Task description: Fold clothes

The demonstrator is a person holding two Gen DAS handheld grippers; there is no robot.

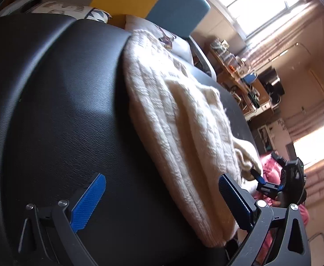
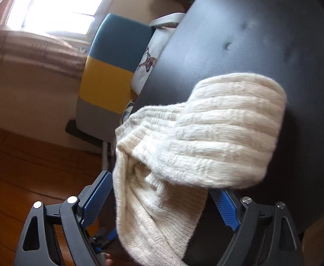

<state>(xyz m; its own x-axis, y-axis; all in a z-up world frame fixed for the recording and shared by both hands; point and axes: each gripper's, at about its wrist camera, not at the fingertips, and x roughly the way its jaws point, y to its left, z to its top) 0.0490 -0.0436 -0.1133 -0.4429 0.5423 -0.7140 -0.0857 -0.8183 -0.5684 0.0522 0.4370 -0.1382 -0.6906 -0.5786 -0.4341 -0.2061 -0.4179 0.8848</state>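
Left gripper [image 1: 162, 201]: jaws spread wide, angled down over the black table [image 1: 51, 110]. Right gripper [image 2: 162, 201]: jaws wide (pads not pressing), at the table's edge.

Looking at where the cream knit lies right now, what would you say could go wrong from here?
Part of the cream knit sweater hangs over the edge of the black table, so it may slide to the floor. The right gripper stands open around that hanging part and might pinch only one layer, undoing the fold.

sweater [image 2: 217, 133]: cream, ribbed knit | table [image 1: 62, 110]: black | chair back [image 2: 113, 71]: teal, yellow, grey bands
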